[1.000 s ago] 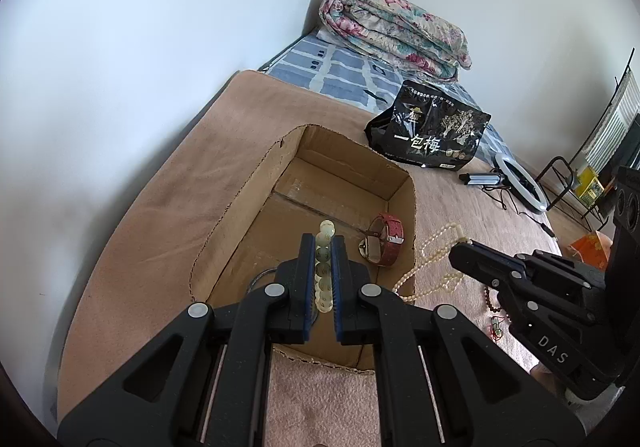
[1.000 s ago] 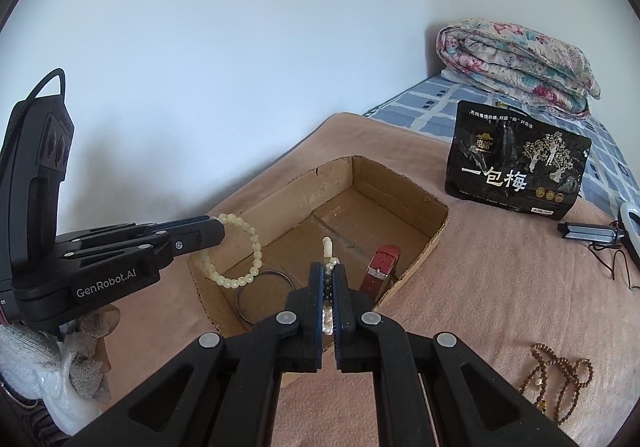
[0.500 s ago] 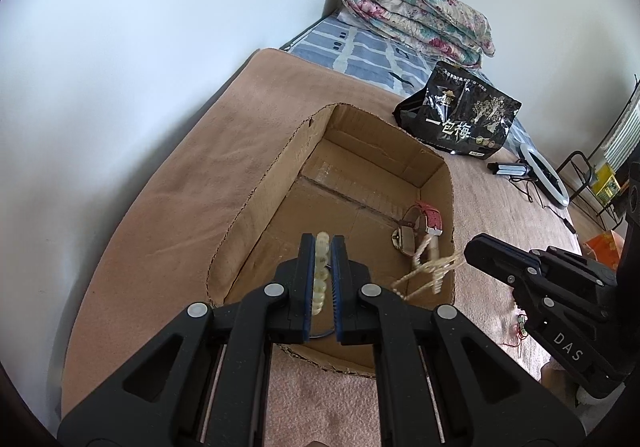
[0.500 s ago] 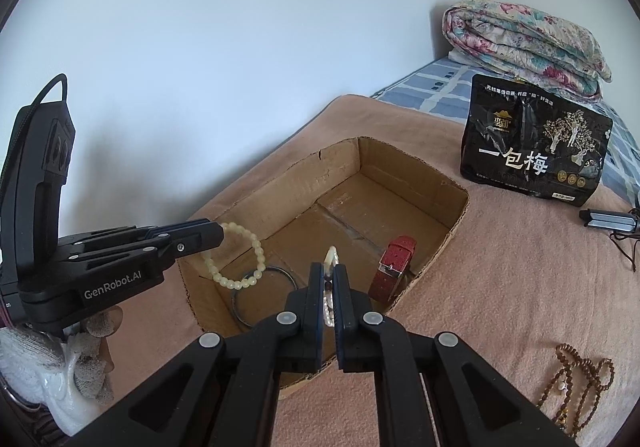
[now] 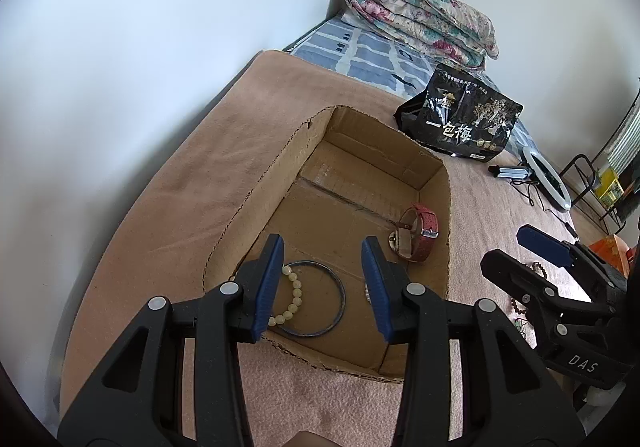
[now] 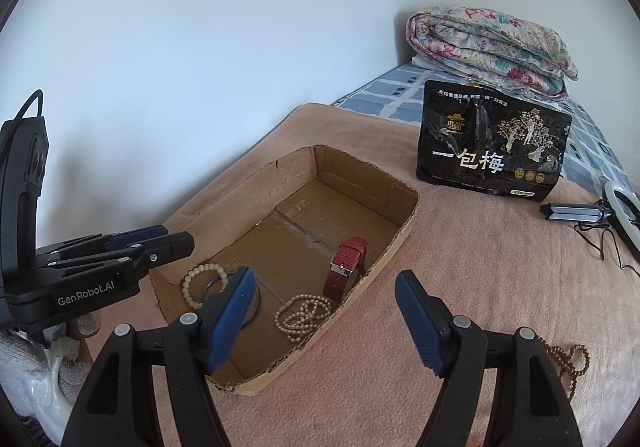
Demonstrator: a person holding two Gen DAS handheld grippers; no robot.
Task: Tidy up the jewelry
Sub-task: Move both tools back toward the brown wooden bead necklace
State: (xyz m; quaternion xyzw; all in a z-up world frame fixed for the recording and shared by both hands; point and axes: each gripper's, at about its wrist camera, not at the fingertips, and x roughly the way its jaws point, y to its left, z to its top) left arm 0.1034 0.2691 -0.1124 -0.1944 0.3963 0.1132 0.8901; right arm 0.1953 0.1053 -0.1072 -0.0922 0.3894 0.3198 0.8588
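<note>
In the left wrist view the left gripper (image 5: pixel 322 283) hangs spread wide and empty above the near end of a torn, shallow cardboard box (image 5: pixel 256 203), whose long axis runs away toward the folded quilt (image 5: pixel 420 23); inside lie a pale bead bracelet (image 5: pixel 290 301), a thin dark bangle (image 5: pixel 334 279) and a red textured-strap watch (image 5: pixel 420 233). In the right wrist view the right gripper (image 6: pixel 324 311) gapes empty over the box's near corner, where a coiled pearl necklace (image 6: pixel 302 315) rests on the floor beside the watch; brown beads (image 6: pixel 568 361) lie on the fuzzy pink blanket (image 6: pixel 460 247).

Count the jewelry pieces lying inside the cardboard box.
4: pale bead bracelet at the near left, dark bangle beside it, pearl necklace near the right wall, red watch behind it. The grippers may hide more.
</note>
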